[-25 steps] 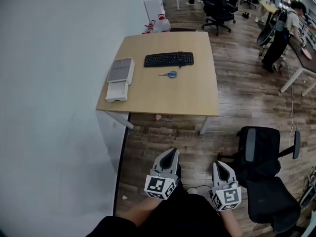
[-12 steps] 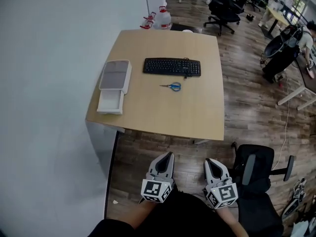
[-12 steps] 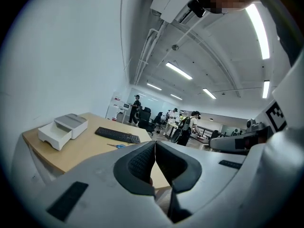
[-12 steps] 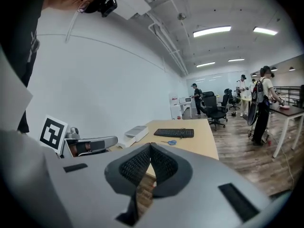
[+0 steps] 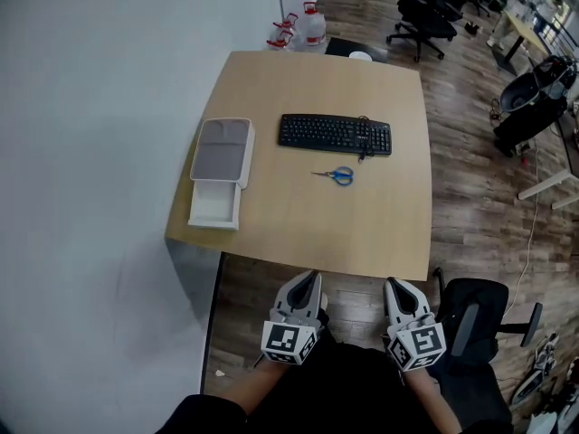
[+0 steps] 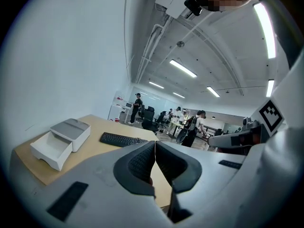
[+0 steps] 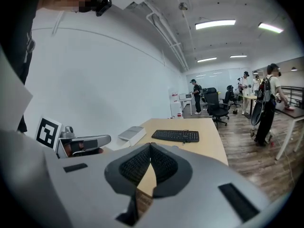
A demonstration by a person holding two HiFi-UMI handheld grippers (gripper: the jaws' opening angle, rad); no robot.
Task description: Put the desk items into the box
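A black keyboard (image 5: 335,134) lies across the middle of the wooden desk (image 5: 380,233). Blue-handled scissors (image 5: 336,175) lie just in front of it. At the desk's left edge sits a white box (image 5: 220,172) with a grey lid and its drawer pulled out. My left gripper (image 5: 310,278) and right gripper (image 5: 395,285) hang side by side just short of the desk's near edge. Both are shut with nothing between the jaws. The left gripper view shows the box (image 6: 61,139) and the keyboard (image 6: 123,139). The keyboard (image 7: 175,136) appears ahead in the right gripper view.
A black office chair (image 5: 479,310) stands close on my right, by the desk's near right corner. A white wall runs along the left. Water jugs (image 5: 308,30) sit behind the desk. More chairs, desks and people fill the room at the back right.
The desk has come closer in the head view and both grippers now sit near its front edge. The office chair has slid toward the lower right. The jaws stay shut.
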